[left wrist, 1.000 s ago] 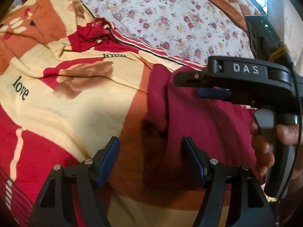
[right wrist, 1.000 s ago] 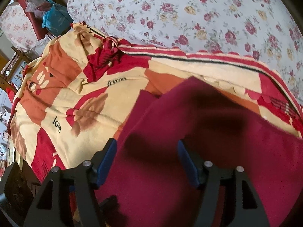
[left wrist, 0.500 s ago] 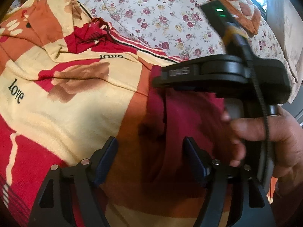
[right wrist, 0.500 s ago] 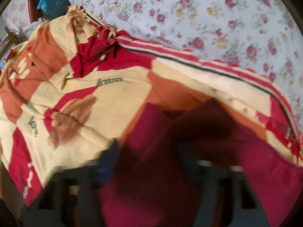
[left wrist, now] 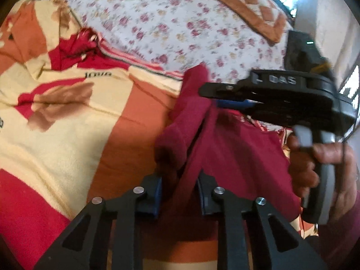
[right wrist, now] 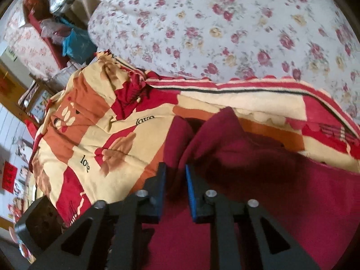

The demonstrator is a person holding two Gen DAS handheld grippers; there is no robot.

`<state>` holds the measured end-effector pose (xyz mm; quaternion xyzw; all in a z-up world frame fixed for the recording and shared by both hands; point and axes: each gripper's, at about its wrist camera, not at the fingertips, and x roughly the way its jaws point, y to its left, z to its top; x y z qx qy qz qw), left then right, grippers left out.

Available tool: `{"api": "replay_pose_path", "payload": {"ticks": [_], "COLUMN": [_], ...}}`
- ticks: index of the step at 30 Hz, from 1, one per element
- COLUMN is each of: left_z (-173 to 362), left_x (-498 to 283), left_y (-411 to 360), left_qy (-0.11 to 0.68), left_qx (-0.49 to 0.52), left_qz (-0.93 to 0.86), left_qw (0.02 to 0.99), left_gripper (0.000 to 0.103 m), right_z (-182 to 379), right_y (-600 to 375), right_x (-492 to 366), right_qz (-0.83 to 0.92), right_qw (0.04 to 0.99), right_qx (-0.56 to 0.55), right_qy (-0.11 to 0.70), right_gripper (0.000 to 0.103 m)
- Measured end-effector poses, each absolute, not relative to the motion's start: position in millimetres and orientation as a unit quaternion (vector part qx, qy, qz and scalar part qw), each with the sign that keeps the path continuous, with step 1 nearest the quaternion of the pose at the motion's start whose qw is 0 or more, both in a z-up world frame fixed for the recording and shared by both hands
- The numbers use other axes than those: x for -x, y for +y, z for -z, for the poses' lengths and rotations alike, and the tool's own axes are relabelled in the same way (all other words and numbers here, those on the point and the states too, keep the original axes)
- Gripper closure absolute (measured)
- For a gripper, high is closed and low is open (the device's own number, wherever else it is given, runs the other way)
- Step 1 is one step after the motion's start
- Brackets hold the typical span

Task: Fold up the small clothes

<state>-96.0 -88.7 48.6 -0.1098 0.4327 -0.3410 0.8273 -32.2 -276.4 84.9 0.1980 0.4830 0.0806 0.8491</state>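
Note:
A small maroon garment (left wrist: 236,153) lies on a cream, orange and red "love" blanket (left wrist: 67,123). My left gripper (left wrist: 180,193) is shut on the garment's near edge, and the cloth rises in a ridge from its jaws. The right gripper (left wrist: 216,99), seen from the side in the left wrist view, pinches the garment's far corner and lifts it. In the right wrist view the right gripper (right wrist: 175,184) is shut on a fold of the maroon garment (right wrist: 258,180), with the cloth bunched between its blue pads (right wrist: 191,193).
A floral bedsheet (right wrist: 225,29) covers the bed beyond the blanket (right wrist: 101,139). An orange checked cushion (left wrist: 243,6) lies at the back right. Bags and clutter (right wrist: 67,38) sit past the bed's left edge.
Both grippers have closed from wide open onto the maroon garment. The cloth, flat before, is now bunched and lifted. The right gripper has moved up and to the right.

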Motion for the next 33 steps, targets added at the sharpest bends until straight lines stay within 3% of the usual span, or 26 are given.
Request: {"api": "replay_pose_path", "payload": {"ticks": [2, 4, 6, 8, 11, 13, 15, 18, 26, 33], "left_z": [-55, -59, -61, -64, -67, -71, -75, -84, -123, -125], "left_x": [102, 106, 110, 113, 119, 123, 130, 136, 174, 210], "left_y": [-91, -94, -96, -99, -103, -107, -112, -121, -188, -264], "left_qy": [0.422, 0.414, 0.408, 0.403, 0.396, 0.393, 0.390, 0.397, 0.385, 0.395], "left_qx": [0.103, 0.091, 0.082, 0.073, 0.059, 0.047, 0.035, 0.038, 0.006, -0.037], "left_qz": [0.343, 0.343, 0.347, 0.349, 0.354, 0.355, 0.358, 0.380, 0.450, 0.494], "left_qw": [0.833, 0.838, 0.841, 0.843, 0.846, 0.847, 0.848, 0.834, 0.806, 0.773], "left_gripper": [0.102, 0.103, 0.103, 0.103, 0.103, 0.103, 0.103, 0.103, 0.103, 0.103], "right_z": [-84, -86, -88, -84, -70, -56, -52, -68, -127, -132], "right_y": [-282, -283, -280, -273, -259, -252, -253, -271, -338, -421], "right_x": [33, 31, 27, 20, 8, 3, 7, 27, 84, 146], "right_qz": [-0.062, -0.057, -0.057, -0.054, -0.060, -0.066, -0.055, -0.064, -0.063, -0.018], "right_qw": [0.847, 0.849, 0.848, 0.844, 0.830, 0.820, 0.825, 0.842, 0.870, 0.872], "right_qx": [-0.212, -0.221, -0.220, -0.212, -0.198, -0.192, -0.180, -0.182, -0.189, -0.227], "right_qy": [0.483, 0.477, 0.479, 0.489, 0.518, 0.536, 0.533, 0.504, 0.451, 0.433], "right_gripper": [0.041, 0.038, 0.025, 0.019, 0.020, 0.025, 0.060, 0.080, 0.083, 0.085]}}
